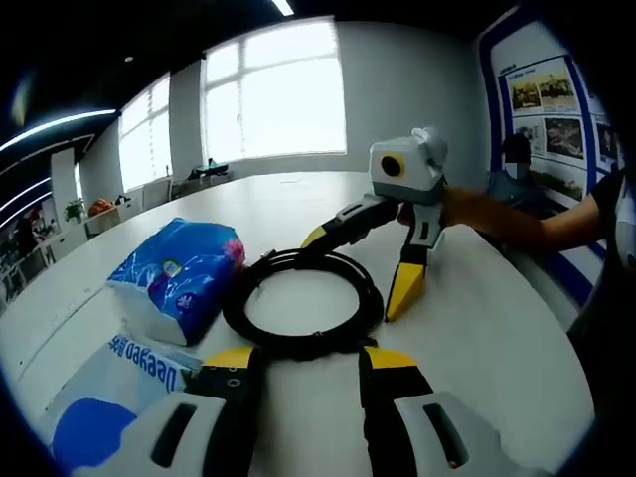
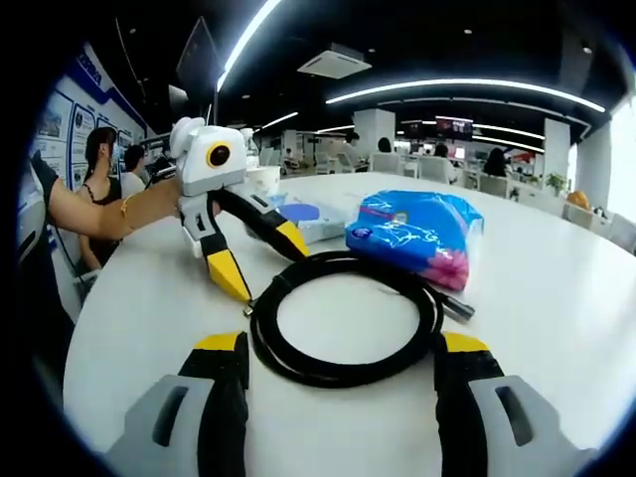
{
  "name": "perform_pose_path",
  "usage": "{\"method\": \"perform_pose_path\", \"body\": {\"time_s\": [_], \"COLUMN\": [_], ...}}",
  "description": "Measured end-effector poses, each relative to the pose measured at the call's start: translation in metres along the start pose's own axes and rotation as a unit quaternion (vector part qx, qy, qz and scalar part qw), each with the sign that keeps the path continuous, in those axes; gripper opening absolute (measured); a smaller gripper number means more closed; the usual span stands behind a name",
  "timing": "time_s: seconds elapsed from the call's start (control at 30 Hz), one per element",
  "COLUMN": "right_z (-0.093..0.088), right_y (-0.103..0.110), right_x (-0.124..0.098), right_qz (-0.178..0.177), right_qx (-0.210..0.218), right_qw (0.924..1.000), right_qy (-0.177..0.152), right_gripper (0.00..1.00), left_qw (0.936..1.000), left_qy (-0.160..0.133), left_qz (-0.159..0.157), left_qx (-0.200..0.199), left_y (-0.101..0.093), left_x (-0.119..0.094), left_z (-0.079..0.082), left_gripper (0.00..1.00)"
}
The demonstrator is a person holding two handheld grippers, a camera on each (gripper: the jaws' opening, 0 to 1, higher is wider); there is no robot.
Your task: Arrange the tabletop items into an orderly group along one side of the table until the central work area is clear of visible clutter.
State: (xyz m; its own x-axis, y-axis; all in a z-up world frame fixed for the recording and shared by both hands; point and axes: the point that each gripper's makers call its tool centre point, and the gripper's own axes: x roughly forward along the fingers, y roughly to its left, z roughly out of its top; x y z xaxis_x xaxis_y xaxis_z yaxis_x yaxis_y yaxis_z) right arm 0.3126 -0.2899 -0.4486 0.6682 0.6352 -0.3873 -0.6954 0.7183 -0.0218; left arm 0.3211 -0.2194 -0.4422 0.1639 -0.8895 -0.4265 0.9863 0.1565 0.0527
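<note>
The left claw [image 1: 303, 370] was wide open and held nothing. Just past it, a black cable coil [image 1: 303, 303] lay on the white counter [image 1: 477, 328], beside a blue tissue pack [image 1: 179, 278]. The right claw [image 2: 341, 358] was open around the coil.

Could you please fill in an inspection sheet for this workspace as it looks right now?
Surface: white table, mostly bare.
Job's things: coiled black cable; blue tissue pack beside it; white-and-blue packet near the tissue pack.
Clutter: nothing seen beyond these.
Grippers: left gripper open, tips at the coil's edge; right gripper open, straddling the coil's rim.
Cables: one coil, lying flat.
Surroundings: open office, bright windows, wall posters, people seated behind.
</note>
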Motion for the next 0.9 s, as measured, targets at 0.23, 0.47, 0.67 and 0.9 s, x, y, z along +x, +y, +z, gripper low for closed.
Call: {"method": "perform_pose_path", "body": {"time_s": [0.23, 0.47, 0.67, 0.9], "right_z": [0.000, 0.000, 0.001, 0.008], "right_y": [0.001, 0.005, 0.007, 0.013], "right_x": [-0.003, -0.005, -0.007, -0.011], "right_qz": [-0.001, -0.006, -0.013, -0.011], "right_qx": [0.000, 0.008, 0.003, 0.007], "right_qw": [1.0000, 0.9999, 0.9999, 0.9998], "right_qy": [-0.007, -0.011, -0.007, -0.014], "right_gripper": [0.70, 0.69, 0.69, 0.70], "left_qw": [1.0000, 1.0000, 0.9999, 0.9999], "left_qy": [-0.002, 0.001, 0.001, -0.012], "left_qz": [0.000, -0.001, 0.003, 0.001], "left_qx": [0.005, 0.009, 0.013, -0.003], "left_y": [0.000, 0.000, 0.000, -0.003], "left_x": [0.002, 0.002, 0.001, -0.009], "left_z": [0.001, 0.001, 0.003, 0.008], "left_gripper": [0.38, 0.36, 0.35, 0.34]}}
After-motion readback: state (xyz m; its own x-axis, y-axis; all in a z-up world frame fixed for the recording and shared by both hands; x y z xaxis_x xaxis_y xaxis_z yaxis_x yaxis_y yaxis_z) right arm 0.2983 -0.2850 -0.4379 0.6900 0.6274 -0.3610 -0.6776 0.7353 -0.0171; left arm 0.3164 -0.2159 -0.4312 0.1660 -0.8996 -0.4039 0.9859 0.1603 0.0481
